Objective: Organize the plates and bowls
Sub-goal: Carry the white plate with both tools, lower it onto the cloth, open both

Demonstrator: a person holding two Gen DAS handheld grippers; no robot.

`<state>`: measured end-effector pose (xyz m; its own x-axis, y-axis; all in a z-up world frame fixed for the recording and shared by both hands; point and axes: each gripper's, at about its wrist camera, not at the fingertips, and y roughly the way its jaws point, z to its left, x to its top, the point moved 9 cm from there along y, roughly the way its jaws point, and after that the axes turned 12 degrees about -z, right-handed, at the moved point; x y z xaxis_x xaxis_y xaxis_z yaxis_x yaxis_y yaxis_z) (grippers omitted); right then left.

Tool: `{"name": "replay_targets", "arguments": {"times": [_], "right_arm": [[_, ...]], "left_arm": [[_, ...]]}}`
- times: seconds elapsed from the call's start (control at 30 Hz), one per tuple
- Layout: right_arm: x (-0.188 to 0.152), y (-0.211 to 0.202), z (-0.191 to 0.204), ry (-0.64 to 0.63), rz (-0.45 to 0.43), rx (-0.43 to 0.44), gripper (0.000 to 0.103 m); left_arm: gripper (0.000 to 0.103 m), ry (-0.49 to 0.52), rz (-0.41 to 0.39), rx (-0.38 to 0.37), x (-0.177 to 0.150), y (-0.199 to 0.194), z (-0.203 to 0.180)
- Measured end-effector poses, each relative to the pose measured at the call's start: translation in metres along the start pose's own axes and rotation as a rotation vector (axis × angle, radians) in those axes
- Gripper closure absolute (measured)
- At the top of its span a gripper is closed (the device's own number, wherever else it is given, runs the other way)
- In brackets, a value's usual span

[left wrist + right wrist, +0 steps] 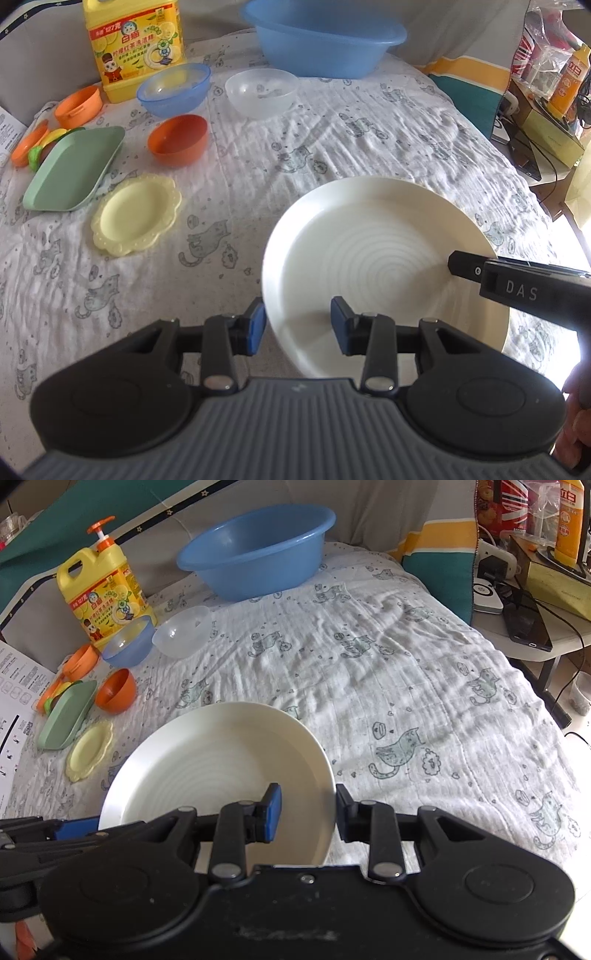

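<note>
A large white plate lies tilted on the cat-print cloth. My left gripper is open, its jaws astride the plate's near left rim. My right gripper is open, its jaws astride the plate's right rim; its finger also shows in the left wrist view over the plate. At the left lie a yellow scalloped plate, a green rectangular dish, an orange bowl, a blue bowl and a clear bowl.
A big blue basin stands at the back. A yellow detergent bottle stands back left beside small orange cups. A side table with boxes and cables stands at the right.
</note>
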<state>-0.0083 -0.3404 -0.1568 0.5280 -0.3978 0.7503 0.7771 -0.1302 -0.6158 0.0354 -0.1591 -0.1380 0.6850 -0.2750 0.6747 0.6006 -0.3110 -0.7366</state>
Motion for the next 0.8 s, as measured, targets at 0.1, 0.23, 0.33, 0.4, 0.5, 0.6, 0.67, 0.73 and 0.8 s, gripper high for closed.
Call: {"name": "replay_targets", "arguments": {"times": [0.1,0.23,0.33,0.4,0.5,0.6,0.67,0.73,0.8], "right_arm": [[0.001,0.006,0.001,-0.004,0.002,-0.002,0.073],[-0.001,0.014,0.002,-0.012,0.006,-0.007,0.072],[-0.001,0.017,0.003,-0.021,0.000,-0.006,0.070],[-0.002,0.018,0.005,-0.029,-0.003,-0.002,0.055],[0.001,0.017,0.004,-0.024,-0.015,-0.012,0.018],[0.007,0.012,0.002,-0.032,-0.039,-0.025,0.006],[0.010,0.009,0.001,-0.026,-0.047,-0.029,0.000],[0.014,0.005,0.000,-0.022,-0.054,-0.035,0.000],[0.016,0.004,0.001,-0.024,-0.054,-0.036,0.000]], "left_arm": [[0.066,-0.003,0.002,0.004,0.001,0.006,0.002],[0.062,0.001,0.019,0.005,-0.002,0.014,0.002],[0.041,0.029,0.029,0.006,-0.008,0.018,-0.002],[0.025,0.056,0.017,0.026,-0.007,0.018,-0.002],[0.011,0.072,0.001,0.040,-0.003,0.016,-0.001],[0.002,0.053,-0.005,0.037,0.000,0.013,0.004],[0.000,0.036,-0.005,0.032,0.001,0.011,0.007],[0.000,0.020,-0.005,0.025,0.002,0.009,0.010],[0.000,0.010,-0.008,0.024,0.003,0.006,0.012]]}}
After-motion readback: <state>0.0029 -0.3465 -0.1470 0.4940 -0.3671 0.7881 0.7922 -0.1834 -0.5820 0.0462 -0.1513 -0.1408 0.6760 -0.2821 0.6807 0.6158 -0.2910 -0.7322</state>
